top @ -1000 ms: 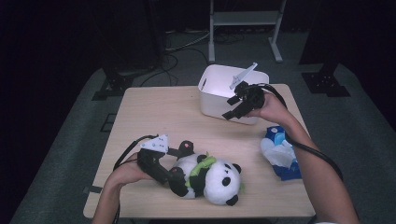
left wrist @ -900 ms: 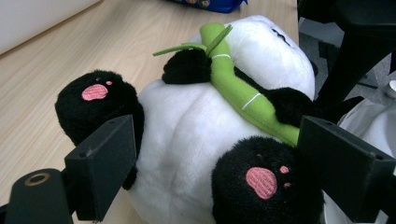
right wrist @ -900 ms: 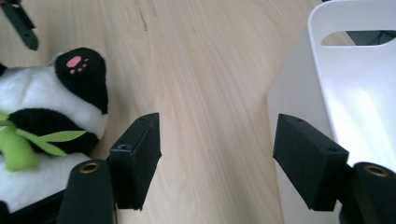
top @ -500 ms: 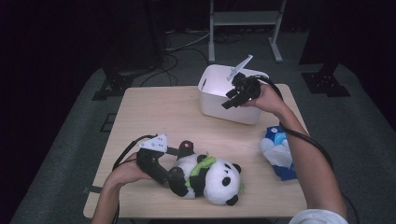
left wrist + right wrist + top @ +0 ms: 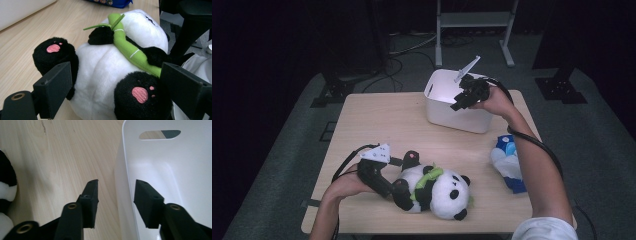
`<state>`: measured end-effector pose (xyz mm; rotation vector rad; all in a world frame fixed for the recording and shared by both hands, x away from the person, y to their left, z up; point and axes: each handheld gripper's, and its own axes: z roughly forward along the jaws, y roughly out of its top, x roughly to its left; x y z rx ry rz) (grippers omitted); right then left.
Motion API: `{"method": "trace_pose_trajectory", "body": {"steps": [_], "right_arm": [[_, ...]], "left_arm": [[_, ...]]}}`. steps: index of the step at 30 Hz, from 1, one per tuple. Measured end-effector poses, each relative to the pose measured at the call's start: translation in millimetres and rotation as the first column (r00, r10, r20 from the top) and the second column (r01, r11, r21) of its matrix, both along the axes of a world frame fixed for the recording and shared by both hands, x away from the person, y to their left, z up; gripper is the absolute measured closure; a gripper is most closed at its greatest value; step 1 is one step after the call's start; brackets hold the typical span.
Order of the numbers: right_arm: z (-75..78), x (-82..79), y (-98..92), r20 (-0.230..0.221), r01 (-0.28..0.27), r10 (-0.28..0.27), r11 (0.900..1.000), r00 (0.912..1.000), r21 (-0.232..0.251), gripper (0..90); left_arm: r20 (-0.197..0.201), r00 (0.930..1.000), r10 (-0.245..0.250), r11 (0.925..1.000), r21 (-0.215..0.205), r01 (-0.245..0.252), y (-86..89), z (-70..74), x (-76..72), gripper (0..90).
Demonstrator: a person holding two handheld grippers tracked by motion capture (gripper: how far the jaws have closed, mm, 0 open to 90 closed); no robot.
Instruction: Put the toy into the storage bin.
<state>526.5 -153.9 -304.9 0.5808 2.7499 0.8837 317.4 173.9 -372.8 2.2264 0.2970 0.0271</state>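
A panda plush (image 5: 442, 190) holding a green bamboo stalk lies on its back near the table's front edge. My left gripper (image 5: 404, 175) straddles its lower body. In the left gripper view the gripper (image 5: 120, 92) has the panda (image 5: 105, 67) wedged between its jaws, and both pads lie against the black legs. At the back right, my right gripper (image 5: 458, 105) hangs over the white bin (image 5: 462, 120). In the right gripper view its jaws (image 5: 116, 202) have just been closing. The bin's wall (image 5: 175, 170) stands between them with a gap on each side.
A blue and white bag (image 5: 509, 162) lies on the table's right side beside the right forearm. The wooden table (image 5: 377, 125) is bare at the left and middle. A metal stand (image 5: 472, 20) and cables are on the dark floor beyond.
The right hand has shifted slightly left over the bin's near wall, and the grey plate on its gripper has tipped up. The left gripper and panda have not moved.
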Motion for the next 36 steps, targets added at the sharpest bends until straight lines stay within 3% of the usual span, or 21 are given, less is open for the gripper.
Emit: {"method": "trace_pose_trajectory", "body": {"steps": [9,14,25,36], "right_arm": [[-7.6,5.8,-0.8,-0.018,0.012,-0.012,0.999,0.9998,-0.030,63.5],[-11.8,8.6,-0.5,-0.021,0.013,-0.014,0.999,0.9997,-0.041,63.4],[-17.4,8.3,-1.1,-0.031,0.005,-0.006,0.999,0.9995,-0.035,70.2],[-18.2,-1.9,1.0,-0.041,-0.055,0.054,0.998,0.9977,-0.020,75.7]], "left_arm": [[-0.005,1.0000,-0.001,1.0000,-0.002,0.001,0.9,-0.3,-0.1,10.1],[-0.007,1.0000,0.003,1.0000,-0.005,-0.003,2.0,-0.6,0.4,10.1],[-0.009,1.0000,0.003,0.9999,-0.011,-0.003,2.9,-0.8,0.8,10.1],[-0.013,0.9999,0.001,1.0000,-0.010,-0.001,3.2,-1.0,0.8,10.1]]}}
